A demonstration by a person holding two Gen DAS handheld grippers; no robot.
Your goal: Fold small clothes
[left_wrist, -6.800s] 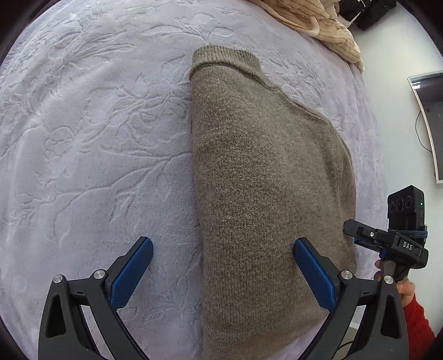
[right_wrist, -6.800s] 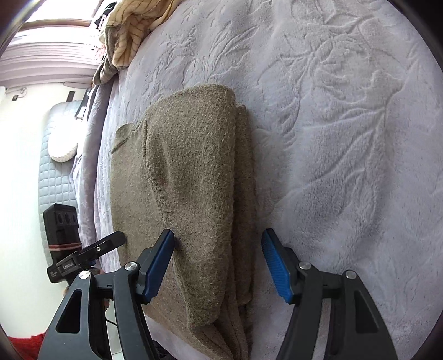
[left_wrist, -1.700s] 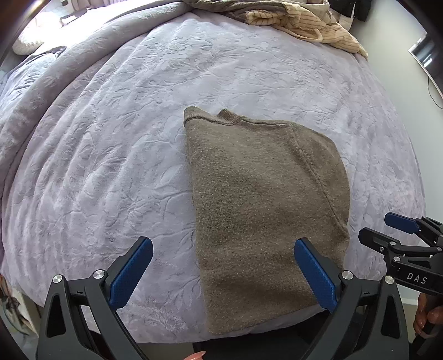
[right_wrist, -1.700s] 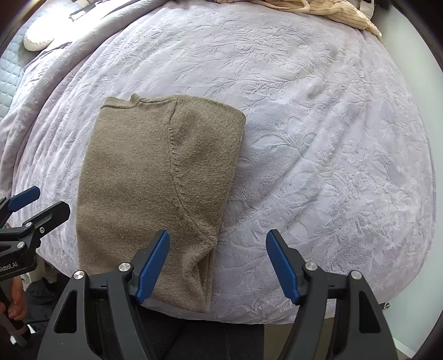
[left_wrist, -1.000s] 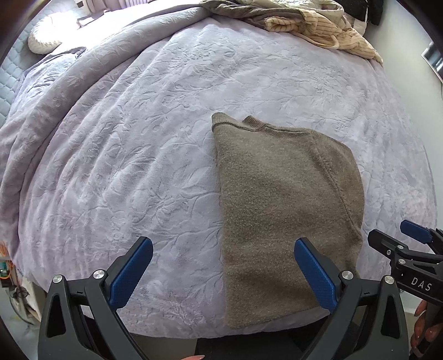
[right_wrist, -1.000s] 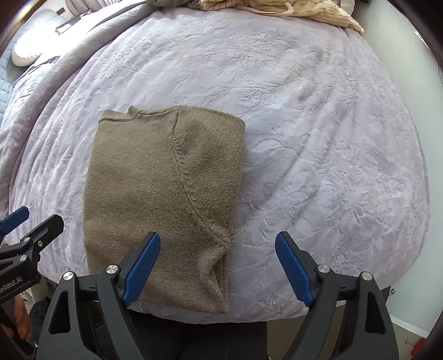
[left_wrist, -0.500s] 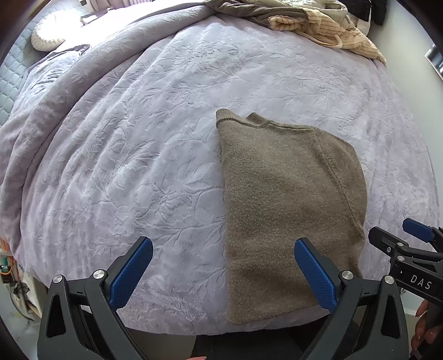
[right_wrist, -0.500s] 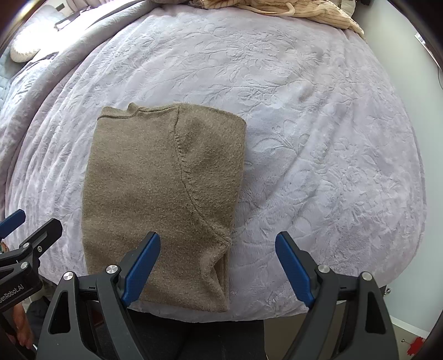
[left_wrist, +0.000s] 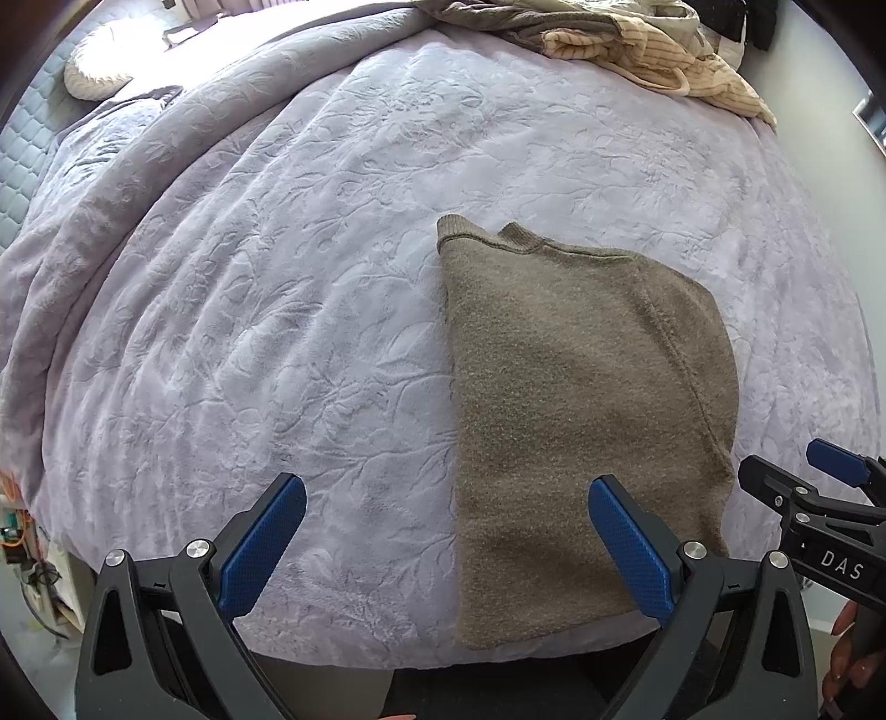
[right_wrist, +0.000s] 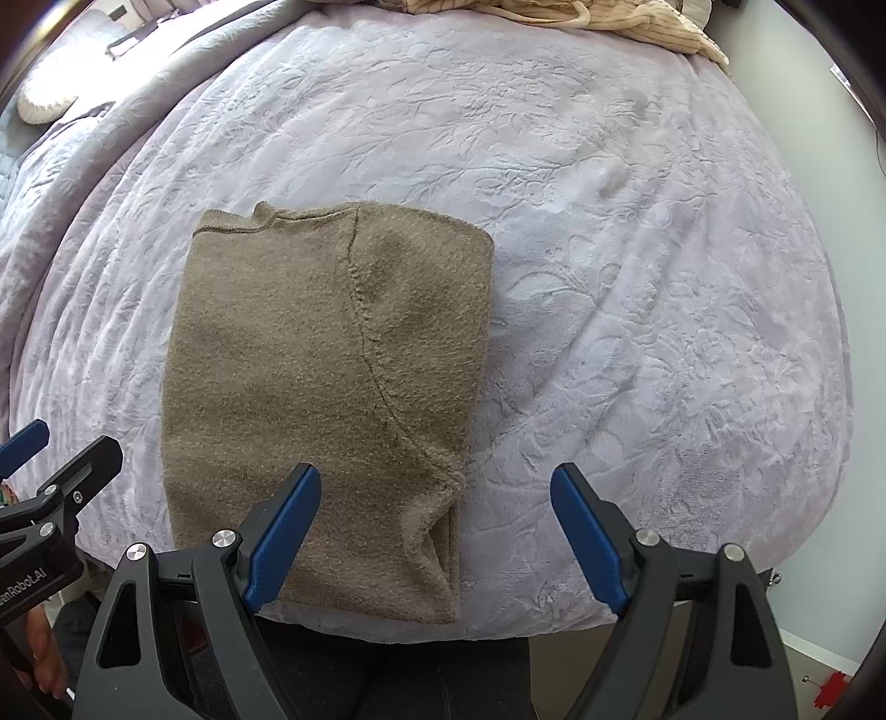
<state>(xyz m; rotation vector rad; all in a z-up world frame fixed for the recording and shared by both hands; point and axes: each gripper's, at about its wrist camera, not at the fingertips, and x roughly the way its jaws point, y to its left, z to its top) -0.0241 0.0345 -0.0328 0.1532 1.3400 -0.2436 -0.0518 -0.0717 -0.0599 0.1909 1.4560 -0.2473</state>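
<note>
A folded olive-brown knit sweater (left_wrist: 576, 399) lies flat on the lilac bedspread (left_wrist: 277, 310) near the bed's front edge, collar at the far side. It also shows in the right wrist view (right_wrist: 321, 387). My left gripper (left_wrist: 443, 543) is open and empty, raised above the front edge, its right finger over the sweater's lower part. My right gripper (right_wrist: 437, 531) is open and empty, raised above the sweater's lower right corner. Each gripper shows at the edge of the other's view.
A pile of cream and beige clothes (left_wrist: 637, 44) lies at the far side of the bed, also in the right wrist view (right_wrist: 609, 16). A pale pillow (left_wrist: 94, 72) lies at the far left. The bedspread (right_wrist: 664, 277) spreads wide around the sweater.
Both grippers have pulled back and up from the sweater since the earliest frames, so more of the bed shows. The sweater lies still. Both grippers stay open.
</note>
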